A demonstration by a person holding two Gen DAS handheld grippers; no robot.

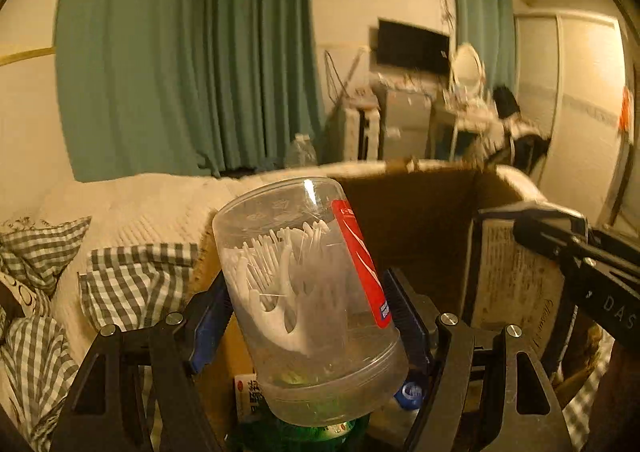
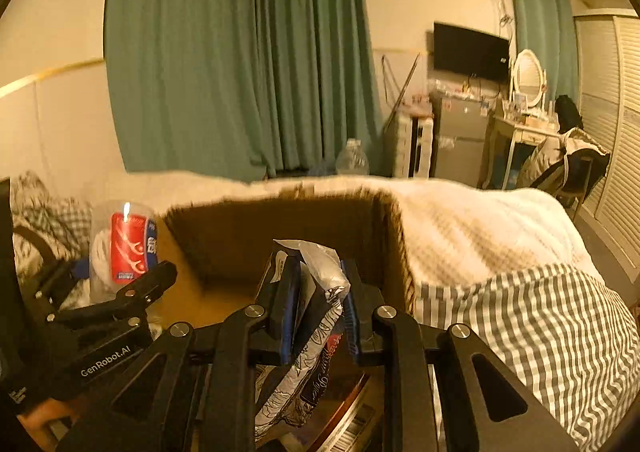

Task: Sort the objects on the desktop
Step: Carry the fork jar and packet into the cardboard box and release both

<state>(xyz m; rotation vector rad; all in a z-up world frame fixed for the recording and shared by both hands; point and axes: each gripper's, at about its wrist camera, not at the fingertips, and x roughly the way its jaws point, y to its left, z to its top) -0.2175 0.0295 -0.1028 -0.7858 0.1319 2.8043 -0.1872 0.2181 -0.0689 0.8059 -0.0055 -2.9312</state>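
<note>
Above an open cardboard box (image 1: 420,212) set against a white-covered bed (image 2: 480,228): two hand-held grippers, each loaded.

Left gripper (image 1: 308,316): clamped across a clear plastic jar (image 1: 304,292) of white floss picks (image 1: 280,276), red label (image 1: 360,260) turned toward the right pad; jar tilted, its lid end low and nearest the camera, its closed end high. Jar held clear of the box's near-left corner, over a green-topped item (image 1: 320,432) and a small printed packet (image 1: 248,392) lying below.

Right gripper (image 2: 316,308): closed on a crinkled foil pouch (image 2: 316,292) with black-and-white print, pouch upright between the blue pads (image 2: 292,308), held over the box interior, above what looks like a book or printed pack (image 2: 344,412) already inside.

Beside the box: gingham pillows (image 1: 132,284) and bedding.

Step in hand, as judged: carry phase of sorting, both items gathered and brought to the box, neither yet released.

Next move, as judged: lowering of each item into free floor space of the box before opening, jar levelled first to prevent rolling onto the things beneath; pouch limp, likely to slump on release.
</note>
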